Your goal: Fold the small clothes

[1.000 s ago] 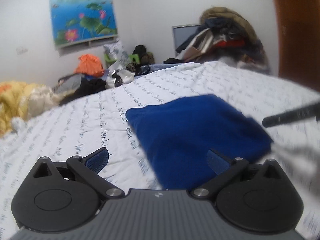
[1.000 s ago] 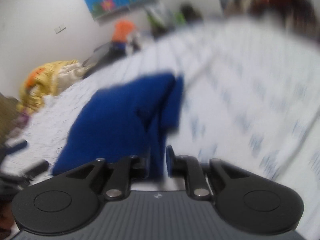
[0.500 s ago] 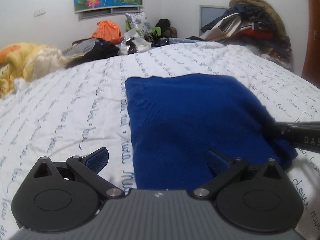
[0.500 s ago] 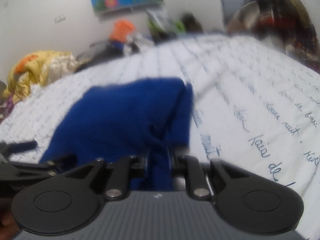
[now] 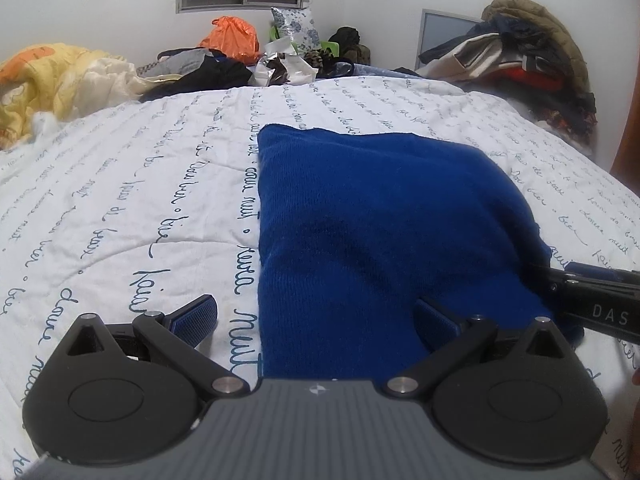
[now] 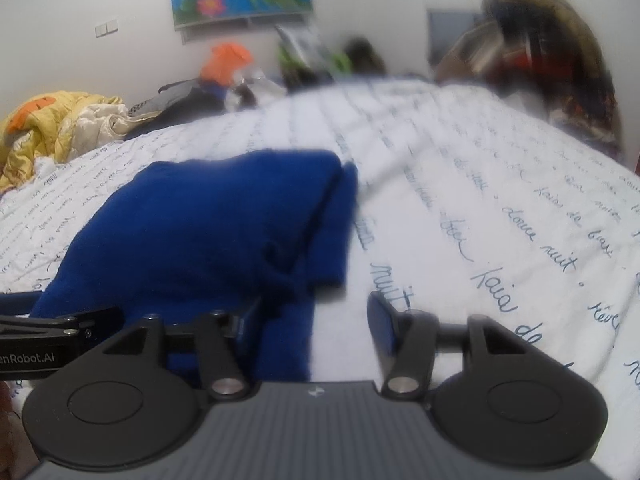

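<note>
A folded dark blue knit garment [image 5: 380, 216] lies flat on the white bedspread [image 5: 120, 200] with blue script. My left gripper [image 5: 316, 316] is open at its near edge, the left pad over the bedspread and the right pad over the cloth. In the right wrist view the same blue garment [image 6: 208, 232] lies ahead and left. My right gripper [image 6: 312, 320] has its jaws opening; the garment's near right corner lies loose between them, against the left pad, while the right pad stands clear over the bedspread [image 6: 500, 208]. The right gripper's fingers [image 5: 592, 292] show at the left view's right edge.
A yellow quilt [image 5: 52, 76] is bunched at the far left. Clothes and bags [image 5: 240, 52] clutter the far side of the bed, an orange bag [image 5: 232, 36] among them. A tall heap of clothes [image 5: 520, 52] stands at the back right. Open bedspread lies to both sides of the garment.
The right gripper was shut on the garment's corner and has let it go, its jaws now apart. Both grippers came down toward the bed; the garment now lies flat.
</note>
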